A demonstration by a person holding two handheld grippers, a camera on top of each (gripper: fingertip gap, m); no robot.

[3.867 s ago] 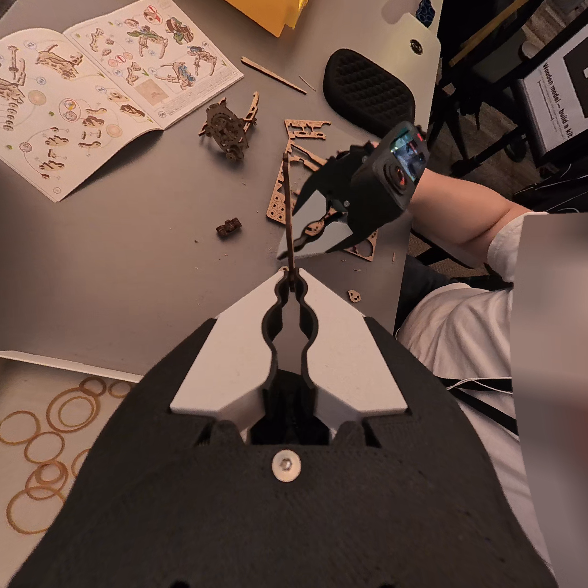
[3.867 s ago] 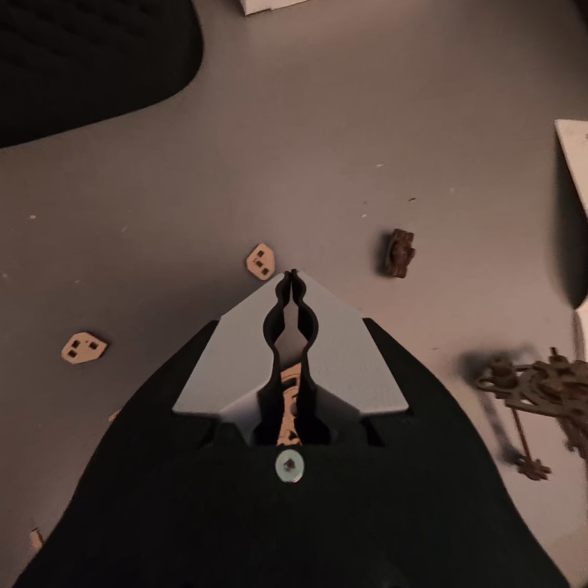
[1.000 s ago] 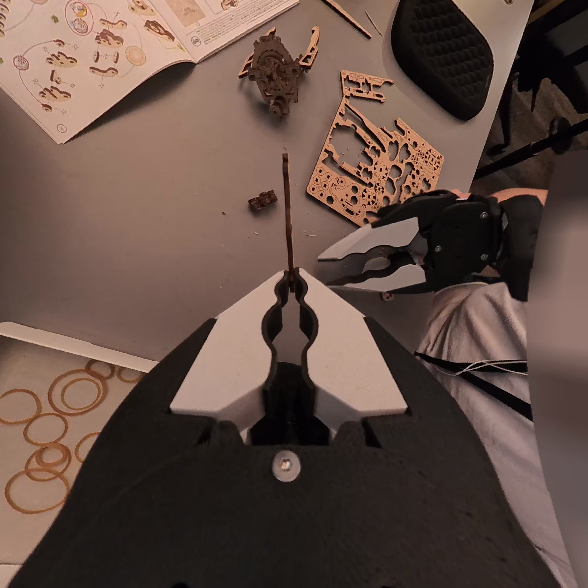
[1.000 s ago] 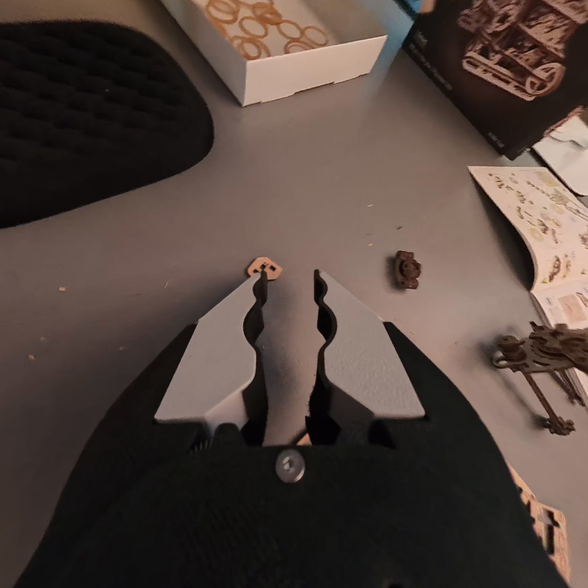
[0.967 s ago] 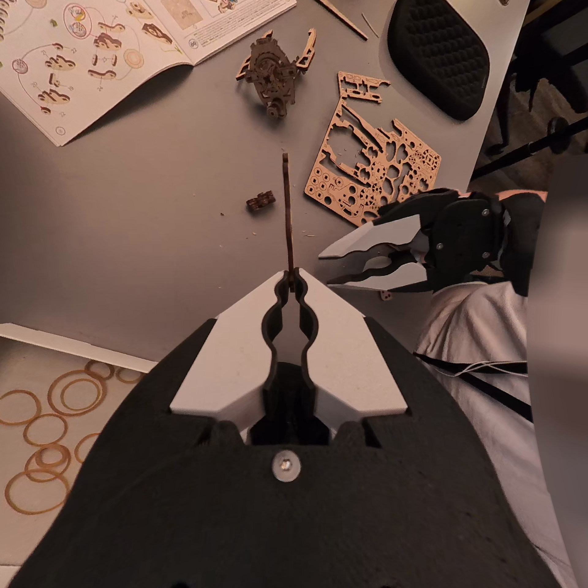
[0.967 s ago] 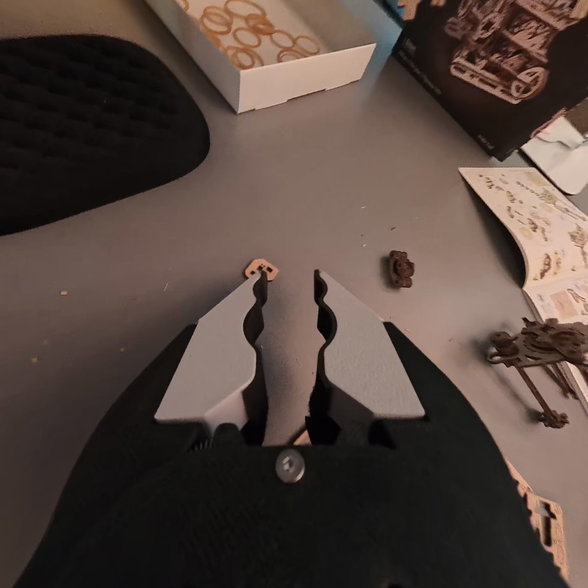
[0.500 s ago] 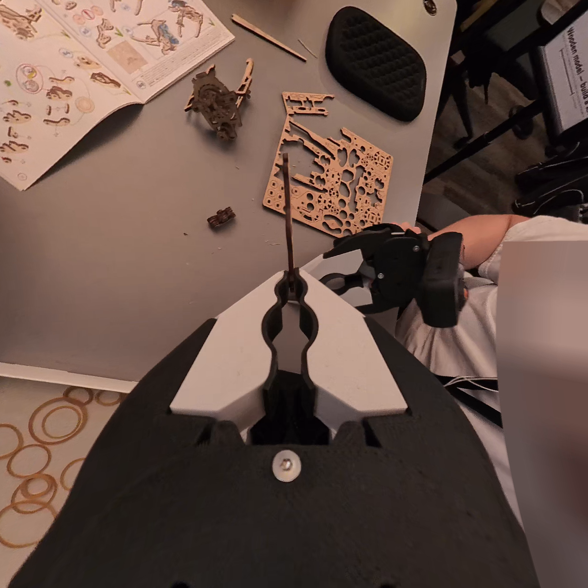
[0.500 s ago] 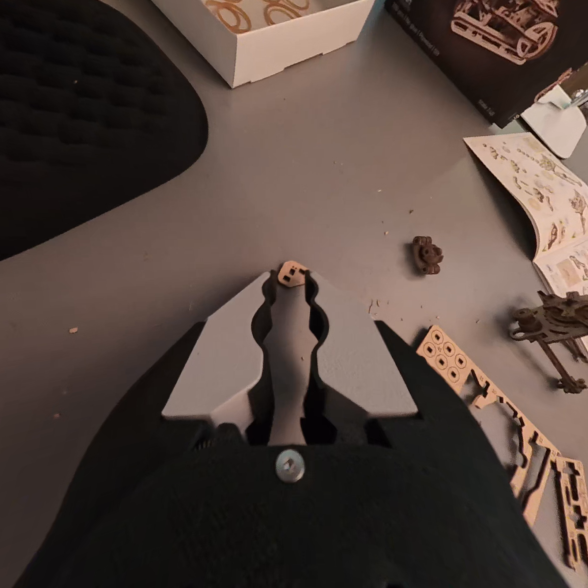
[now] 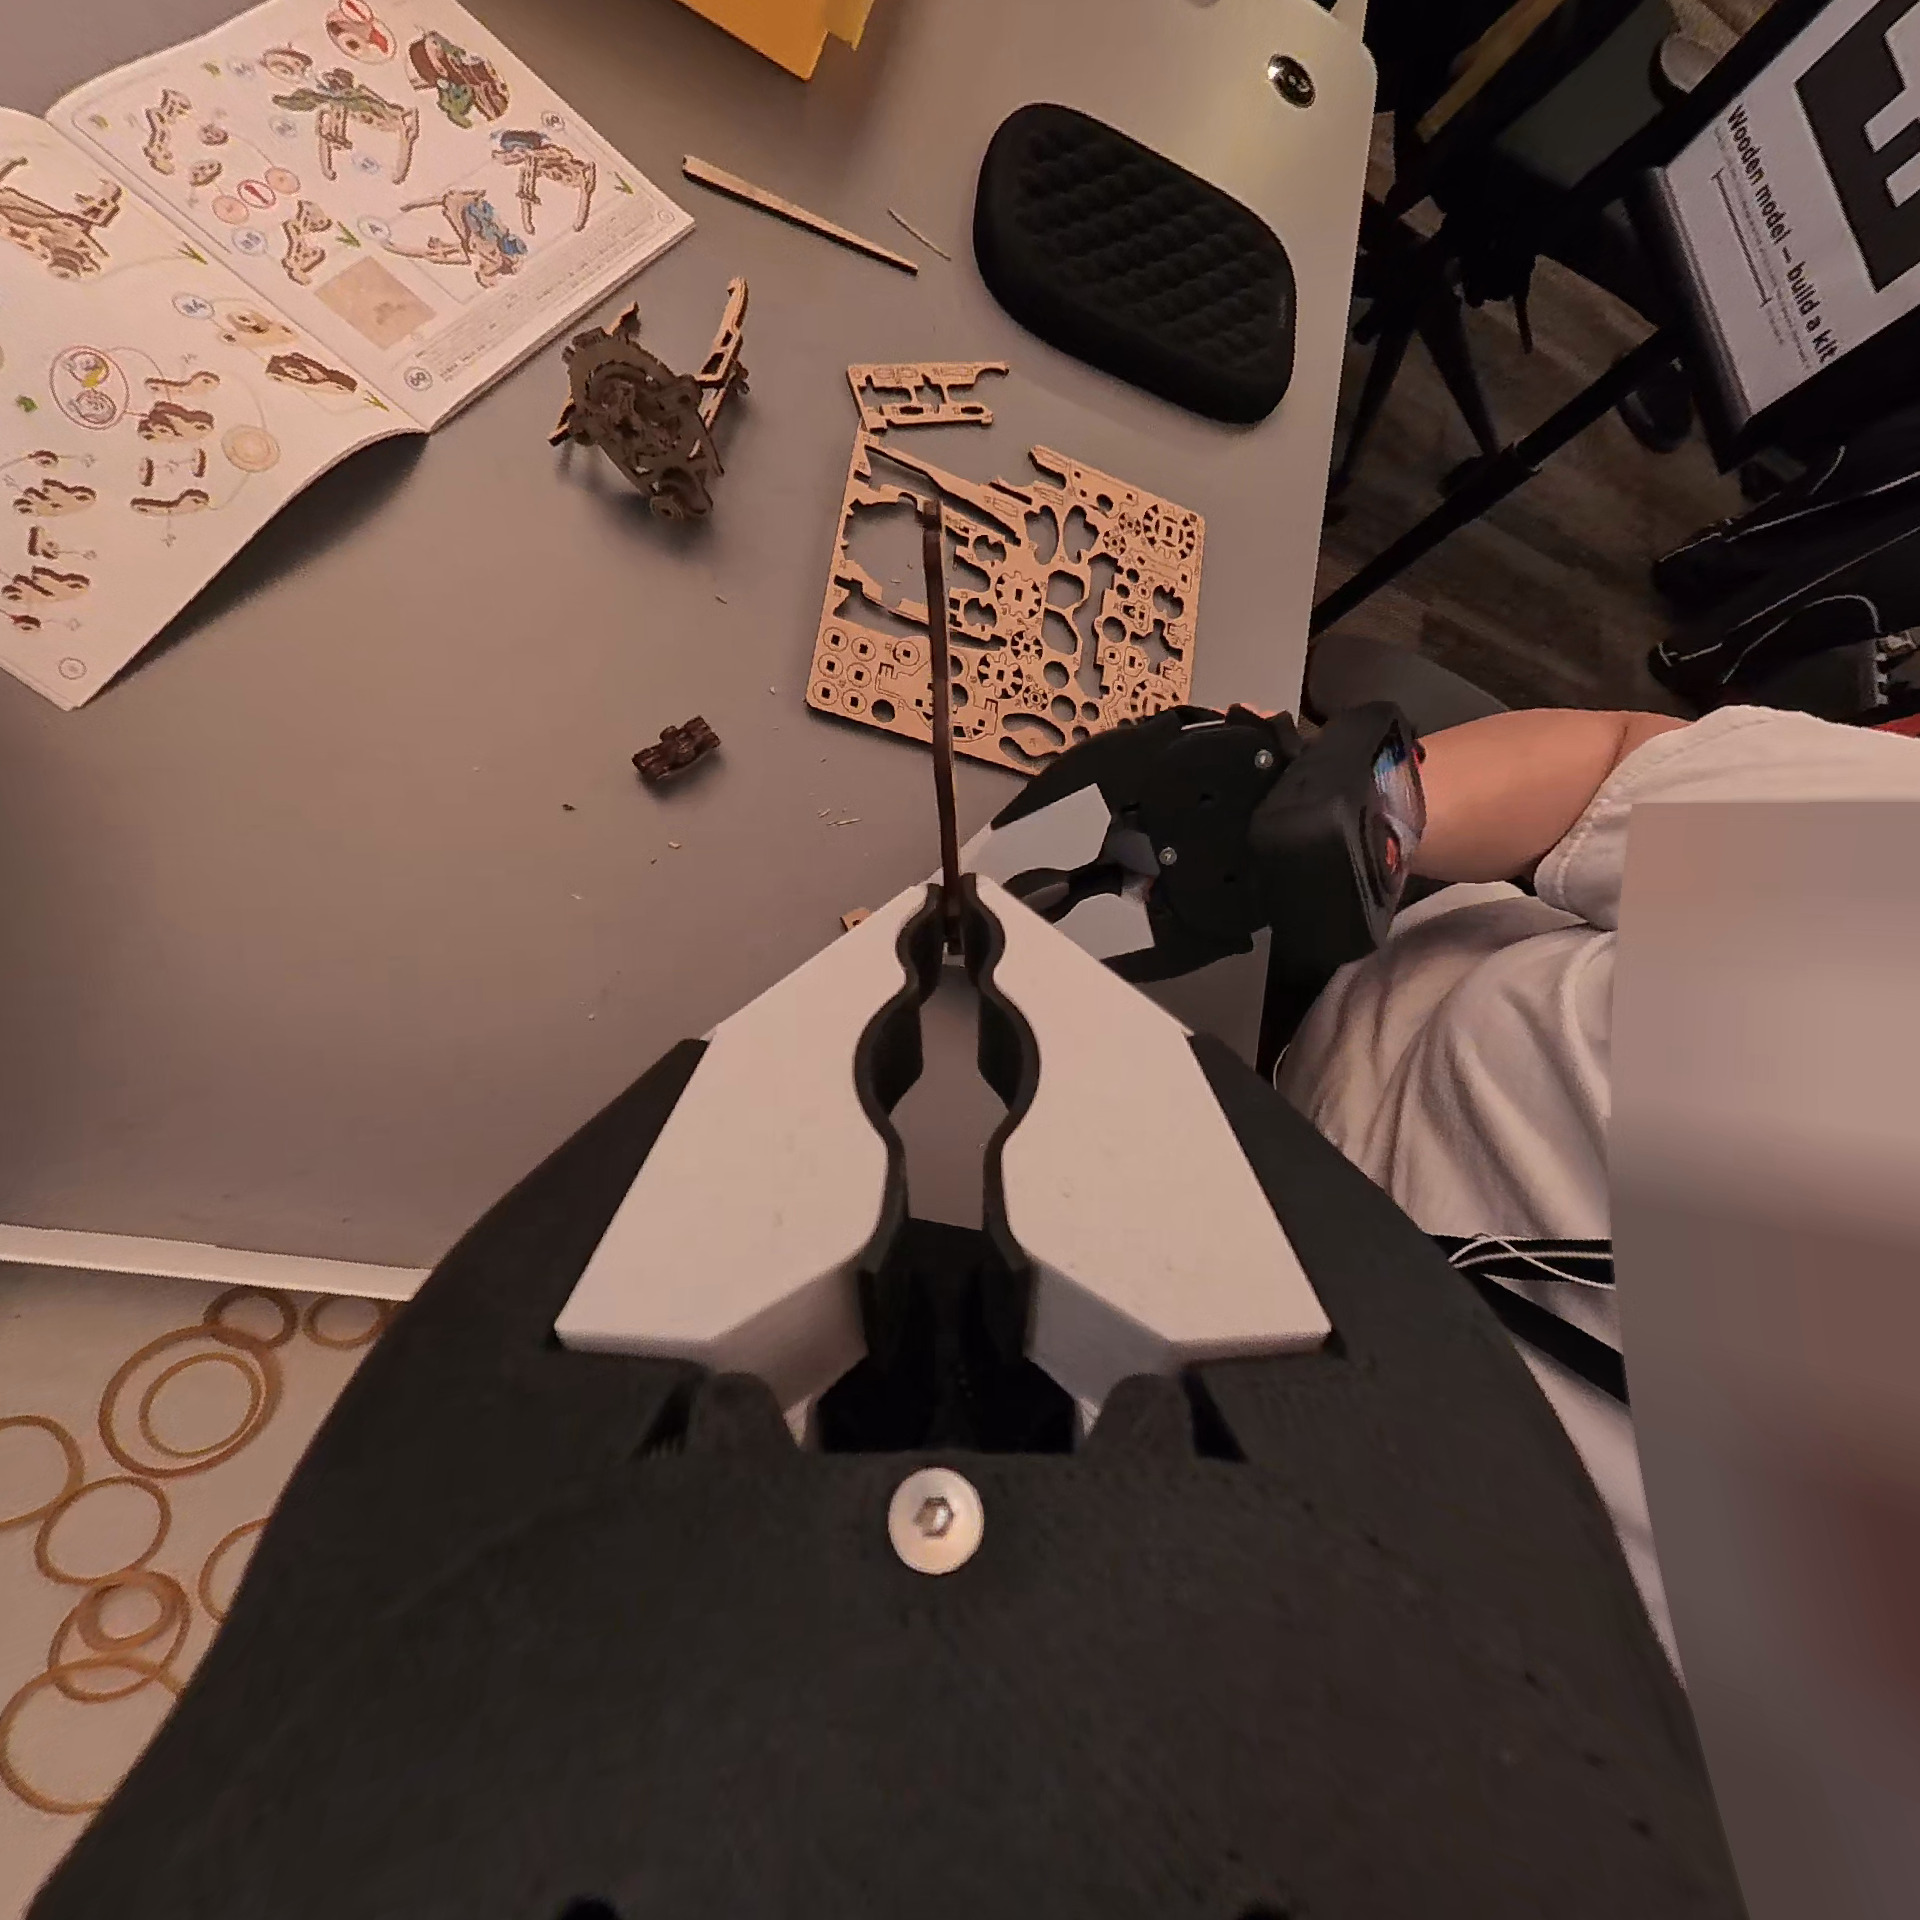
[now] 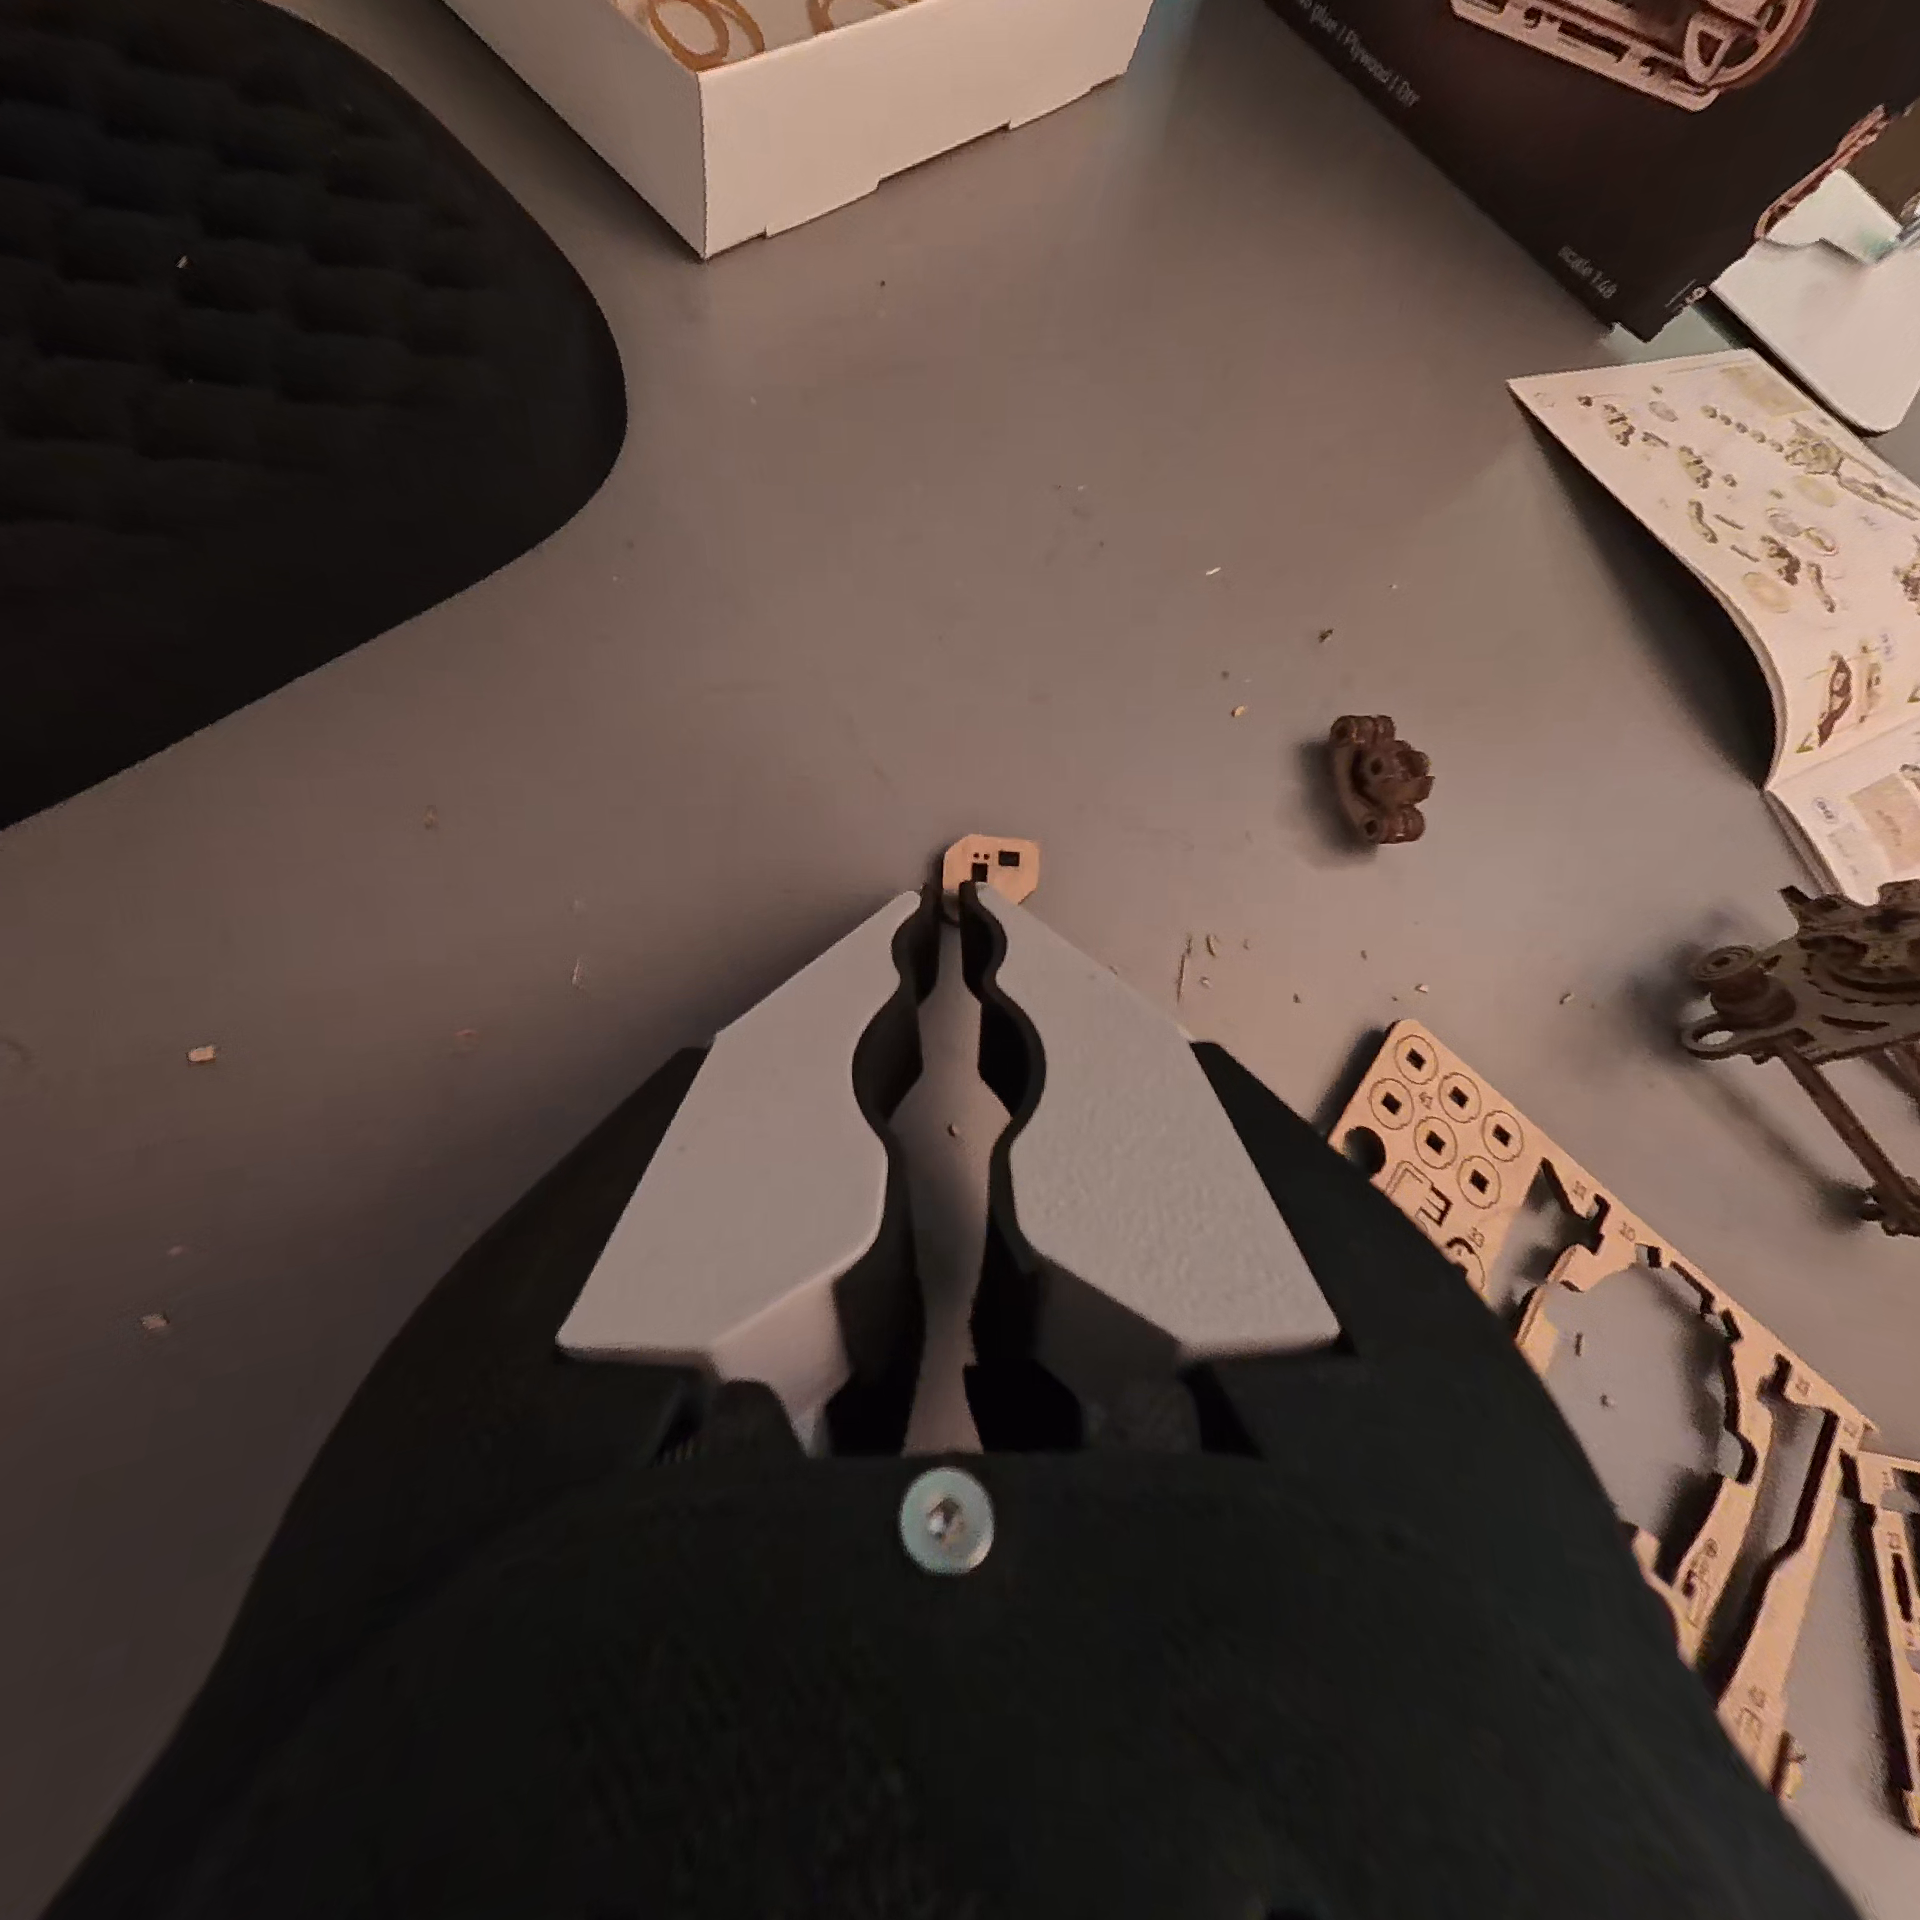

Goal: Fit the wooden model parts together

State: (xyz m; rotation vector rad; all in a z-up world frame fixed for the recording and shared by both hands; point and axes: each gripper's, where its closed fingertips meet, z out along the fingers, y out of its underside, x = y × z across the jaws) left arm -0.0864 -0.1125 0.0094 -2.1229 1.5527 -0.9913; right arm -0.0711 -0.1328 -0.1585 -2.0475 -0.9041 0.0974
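My left gripper (image 9: 948, 902) is shut on a thin dark wooden strip (image 9: 937, 686), held edge-on and pointing away above the grey table. My right gripper (image 10: 953, 902) is shut on a small light wooden piece (image 10: 992, 864) with small cut-outs, held just above the table. The right gripper also shows in the left wrist view (image 9: 1049, 852), low and right of the strip. A dark part-built model (image 9: 644, 405) lies by the booklet. A small dark assembled part (image 10: 1374, 777) lies right of the held piece. A light laser-cut sheet (image 9: 1013, 613) lies flat.
An open instruction booklet (image 9: 260, 312) lies at the far left. A black textured pad (image 9: 1132, 260) sits near the table's far right edge. A white box (image 10: 831, 125) holds wooden rings. A dark kit box (image 10: 1558, 135) stands behind. A person's arm (image 9: 1507, 790) is at right. My hands' fingertips stand some 15 centimeters from each other. About 20 centimeters separates my right fingertips from the dark part-built model (image 9: 644, 405).
My right gripper closed on the small light piece and lifted it off the table. My left gripper rose and pulled back with the strip, so more of the table shows.
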